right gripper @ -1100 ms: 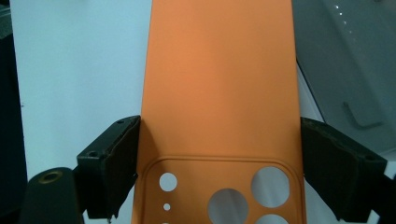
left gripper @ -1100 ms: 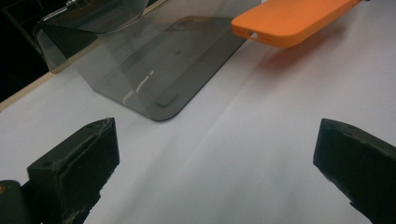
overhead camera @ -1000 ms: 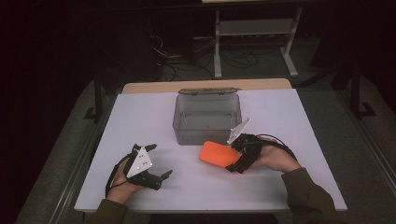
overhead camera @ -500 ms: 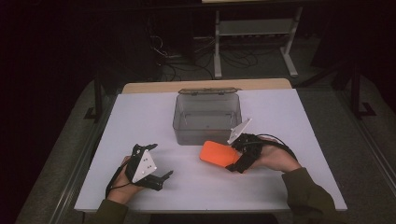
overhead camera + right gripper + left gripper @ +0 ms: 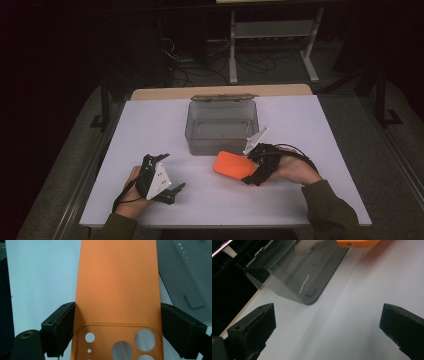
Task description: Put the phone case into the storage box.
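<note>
The right gripper (image 5: 248, 173) clamps an orange phone case (image 5: 231, 164) by its long edges, holding it just above the white table (image 5: 310, 125), in front of a clear plastic box (image 5: 221, 125). The left gripper (image 5: 172, 192) rests on the table, well apart, with its jaws wide open and empty.

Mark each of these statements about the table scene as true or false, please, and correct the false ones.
1. The right gripper is shut on the orange phone case. True.
2. The left gripper holds the grey plastic box. False: its fingers stand wide apart with nothing between them, and the box is farther away on the table.
3. The phone case lies inside the box. False: it is in front of the box, gripped by its sides at the end with the camera holes.
4. The box stands with its lid open. True: the lid is folded back behind it.
5. The white table bears a second orange case. False: there is one.
</note>
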